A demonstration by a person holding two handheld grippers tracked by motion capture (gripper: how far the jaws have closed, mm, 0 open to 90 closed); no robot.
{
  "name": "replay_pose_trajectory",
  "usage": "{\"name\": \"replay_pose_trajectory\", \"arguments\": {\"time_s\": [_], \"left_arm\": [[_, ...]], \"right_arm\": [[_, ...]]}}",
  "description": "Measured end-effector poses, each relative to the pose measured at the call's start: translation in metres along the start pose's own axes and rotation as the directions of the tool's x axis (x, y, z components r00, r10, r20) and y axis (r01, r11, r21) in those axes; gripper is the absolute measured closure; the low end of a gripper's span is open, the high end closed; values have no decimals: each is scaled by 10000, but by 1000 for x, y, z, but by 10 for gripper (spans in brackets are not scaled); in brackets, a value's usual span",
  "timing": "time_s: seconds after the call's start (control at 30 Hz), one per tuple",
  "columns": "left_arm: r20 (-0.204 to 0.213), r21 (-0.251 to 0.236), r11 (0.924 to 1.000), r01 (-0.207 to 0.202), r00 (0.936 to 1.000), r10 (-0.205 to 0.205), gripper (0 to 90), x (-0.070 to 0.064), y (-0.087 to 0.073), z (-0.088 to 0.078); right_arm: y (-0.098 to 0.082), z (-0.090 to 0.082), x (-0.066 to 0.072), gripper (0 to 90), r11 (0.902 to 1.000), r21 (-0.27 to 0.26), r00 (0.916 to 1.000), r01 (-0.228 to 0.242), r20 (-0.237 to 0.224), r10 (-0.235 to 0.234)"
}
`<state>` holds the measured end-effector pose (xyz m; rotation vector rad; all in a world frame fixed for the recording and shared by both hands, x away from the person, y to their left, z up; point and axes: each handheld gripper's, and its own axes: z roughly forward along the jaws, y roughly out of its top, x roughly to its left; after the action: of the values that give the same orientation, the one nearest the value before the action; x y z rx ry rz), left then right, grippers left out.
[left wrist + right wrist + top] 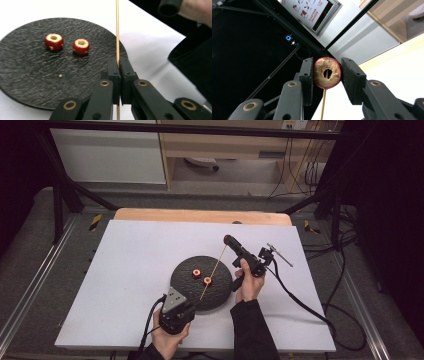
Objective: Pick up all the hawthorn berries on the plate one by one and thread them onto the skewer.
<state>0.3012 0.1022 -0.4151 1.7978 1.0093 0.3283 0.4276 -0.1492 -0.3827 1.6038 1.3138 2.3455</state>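
High view: dark round plate (186, 296) sits mid-table on the white board (130, 270). Two red cored fruit pieces (201, 276) lie on the plate, close together but apart. Left gripper (176, 309) is at the plate's near edge, right gripper (231, 241) is raised past the plate's far side. A thin wooden skewer (212, 269) runs diagonally between them, passing above the plate.

Left gripper view: jaws are clamped tight on the skewer (117, 32); the stick stands up between the pads and runs out the top of the picture. The two pieces, one (53, 41) and the other (81, 46), rest on the plate (30, 75) to the left of the stick, hollow cores facing up, not touching it.

Right gripper view: a third cored piece (327, 72) sits between the jaws. The left pad touches it; the right pad stands just off or barely touching, I can't tell which, so a firm pinch isn't confirmed. The skewer tip (323, 105) comes up from below and lines up with the core hole; whether it's already through I can't tell.

Step, as I read it: threading this piece onto the stick, first of three. Next move needs the hole kept coaxial with the skewer, then a slide down toward the left gripper. Risks: stick bowing, piece splitting.
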Motion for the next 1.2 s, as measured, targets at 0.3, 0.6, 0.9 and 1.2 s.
{"name": "replay_pose_trajectory", "arguments": {"time_s": [0.3, 0.6, 0.9, 1.2], "left_arm": [[148, -112, 9995, 284, 9995, -282, 884, -1, 9, 0], [72, -296, 9983, 505, 9987, -503, 884, 1, 26, 11], [-9, -381, 9981, 489, 9988, -490, 884, 6, 43, 24], [108, -353, 9985, 419, 9991, -416, 884, 10, 43, 27]], "right_arm": [[-7, 0, -1, 640, 9982, 348, 9987, 493, -145, -488], [-22, -4, 2, 639, 9912, 1067, 9965, 786, -357, -751], [-41, -12, 7, 637, 9800, 1601, 9924, 1185, -533, -1113], [-46, -16, 8, 636, 9682, 1961, 9877, 1552, -510, -1480]]}}
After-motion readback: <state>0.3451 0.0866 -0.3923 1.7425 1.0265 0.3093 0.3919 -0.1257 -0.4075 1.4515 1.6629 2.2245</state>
